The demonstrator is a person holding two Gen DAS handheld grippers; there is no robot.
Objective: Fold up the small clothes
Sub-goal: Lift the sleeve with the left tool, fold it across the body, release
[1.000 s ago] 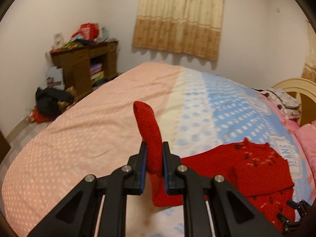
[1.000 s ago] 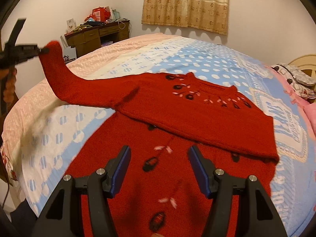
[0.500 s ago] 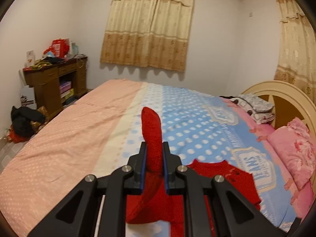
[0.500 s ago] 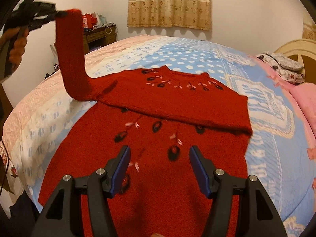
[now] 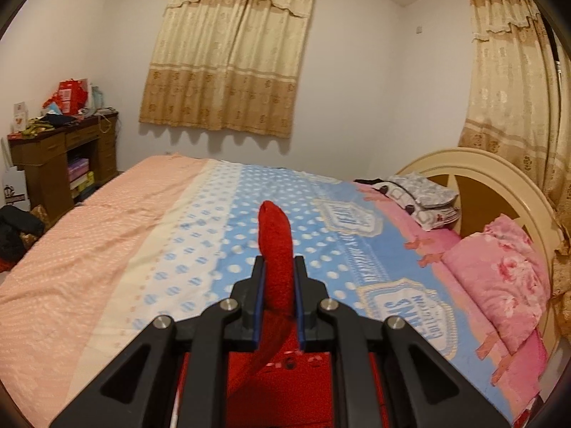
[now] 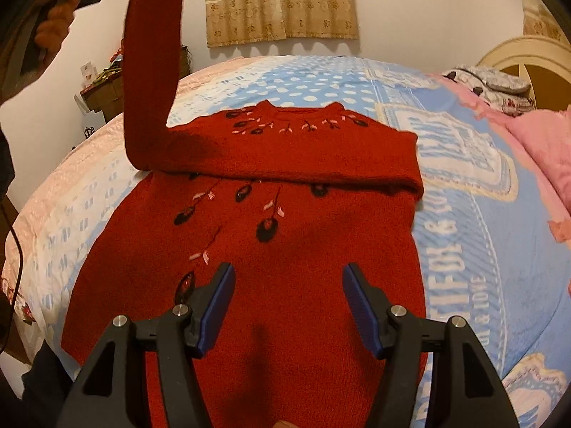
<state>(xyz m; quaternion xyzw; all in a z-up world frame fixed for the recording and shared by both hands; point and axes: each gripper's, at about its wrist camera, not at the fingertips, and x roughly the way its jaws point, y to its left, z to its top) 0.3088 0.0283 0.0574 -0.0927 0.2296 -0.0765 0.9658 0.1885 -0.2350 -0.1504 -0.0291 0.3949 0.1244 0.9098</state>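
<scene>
Your left gripper (image 5: 279, 287) is pinching the cuff of the sweater's sleeve (image 5: 275, 249), jaws pressed tight on the knit, and the cuff is sticking out past the fingertips toward twelve o'clock. Your right gripper (image 6: 288, 306) is hanging with its jaws spread and nothing between them, just above the lower body of the red sweater (image 6: 285, 235).

In the right wrist view the sleeve is rising from the sweater's shoulder toward eleven o'clock, up to the left gripper at the top corner. The other sleeve is lying folded across the chest. The sweater is lying flat on the bedspread (image 6: 464, 214).

Pink pillows (image 5: 499, 278) and folded grey laundry (image 5: 424, 199) are sitting at two o'clock by the headboard (image 5: 499, 182). A cluttered wooden desk (image 5: 53, 164) is standing at ten o'clock. The pink side of the bed toward nine o'clock is lying bare.
</scene>
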